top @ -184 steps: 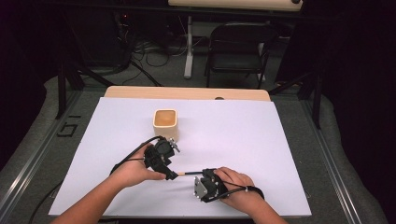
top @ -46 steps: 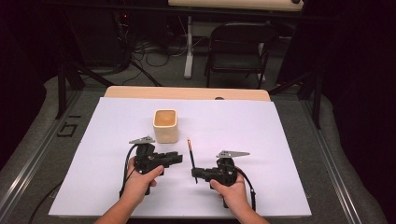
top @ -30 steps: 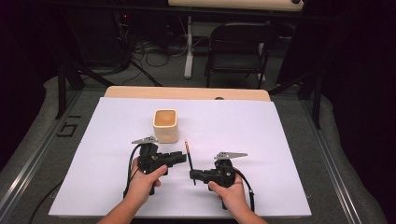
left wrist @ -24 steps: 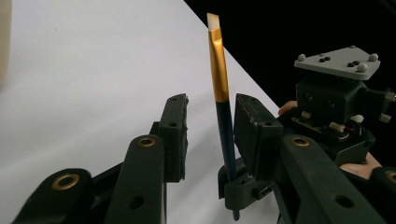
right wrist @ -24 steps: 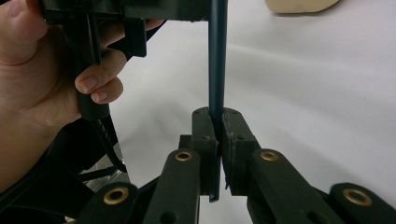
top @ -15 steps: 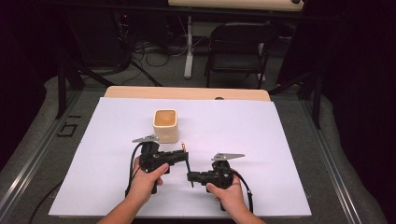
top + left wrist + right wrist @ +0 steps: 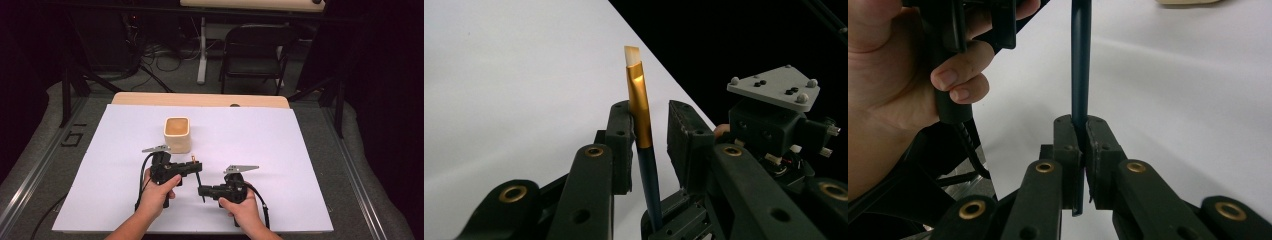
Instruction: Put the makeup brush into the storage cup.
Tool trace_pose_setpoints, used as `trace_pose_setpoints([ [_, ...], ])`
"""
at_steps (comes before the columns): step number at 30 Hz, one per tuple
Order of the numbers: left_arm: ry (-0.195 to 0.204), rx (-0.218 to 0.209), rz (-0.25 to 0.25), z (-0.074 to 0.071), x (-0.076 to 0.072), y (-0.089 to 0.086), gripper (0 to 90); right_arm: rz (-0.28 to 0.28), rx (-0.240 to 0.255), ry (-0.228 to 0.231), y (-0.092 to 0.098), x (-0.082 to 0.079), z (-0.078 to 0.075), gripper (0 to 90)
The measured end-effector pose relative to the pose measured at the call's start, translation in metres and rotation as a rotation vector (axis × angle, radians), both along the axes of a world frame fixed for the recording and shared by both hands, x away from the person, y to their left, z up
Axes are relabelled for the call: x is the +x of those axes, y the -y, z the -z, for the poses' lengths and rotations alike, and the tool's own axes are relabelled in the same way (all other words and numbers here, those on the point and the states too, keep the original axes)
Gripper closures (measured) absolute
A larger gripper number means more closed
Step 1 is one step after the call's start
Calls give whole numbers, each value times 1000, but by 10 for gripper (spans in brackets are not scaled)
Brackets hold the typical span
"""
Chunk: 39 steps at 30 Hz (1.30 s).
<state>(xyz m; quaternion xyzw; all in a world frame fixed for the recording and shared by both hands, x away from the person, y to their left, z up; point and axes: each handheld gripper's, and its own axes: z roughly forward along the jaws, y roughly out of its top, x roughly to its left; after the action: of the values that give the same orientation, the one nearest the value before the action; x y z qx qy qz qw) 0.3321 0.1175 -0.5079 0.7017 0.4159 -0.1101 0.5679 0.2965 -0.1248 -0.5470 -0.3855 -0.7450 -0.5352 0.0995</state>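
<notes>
Item: one flat paintbrush (image 7: pixel 642 125), dark blue handle, gold ferrule, pale bristle tip, at present carried above the white table (image 7: pixel 300 150) between two hand-held grippers, near the person's edge. Holder, right gripper (image 7: pixel 1082 131): fingers pressed together on the lower end of the handle, pinching it firmly; the handle rises straight up out of them in the right gripper view. Attendant, left gripper (image 7: pixel 651 135): fingers spread, standing either side of the ferrule; the brush lies against the left-hand finger, with a clear gap to the other, so no grip is made there. Change noted: a second and a half ago the right gripper held the brush pointing away from the person, with the left gripper well apart from it; the right hand has since turned and drawn in, so the brush now passes between the left gripper's parted fingers, bristle end foremost. Meaning, in my judgement: a hand-over is being set up, right to left, and stands at the point just short of the left gripper's closing. Also present: a cream square cup (image 7: pixel 177 134), upright on the table just beyond the left gripper, a likely place for the brush, though that is a guess. Risk: releasing the right grip early would drop the brush.
</notes>
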Motion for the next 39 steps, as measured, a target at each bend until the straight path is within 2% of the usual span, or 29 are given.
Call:
trace_pose_setpoints([
  [16,4,-9,-12,0,0,-2,808,-6,6,5,-2,-1,0,851],
  [39,-20,-37,-9,1,0,-3,830,-10,-7,17,-3,-1,0,850],
])
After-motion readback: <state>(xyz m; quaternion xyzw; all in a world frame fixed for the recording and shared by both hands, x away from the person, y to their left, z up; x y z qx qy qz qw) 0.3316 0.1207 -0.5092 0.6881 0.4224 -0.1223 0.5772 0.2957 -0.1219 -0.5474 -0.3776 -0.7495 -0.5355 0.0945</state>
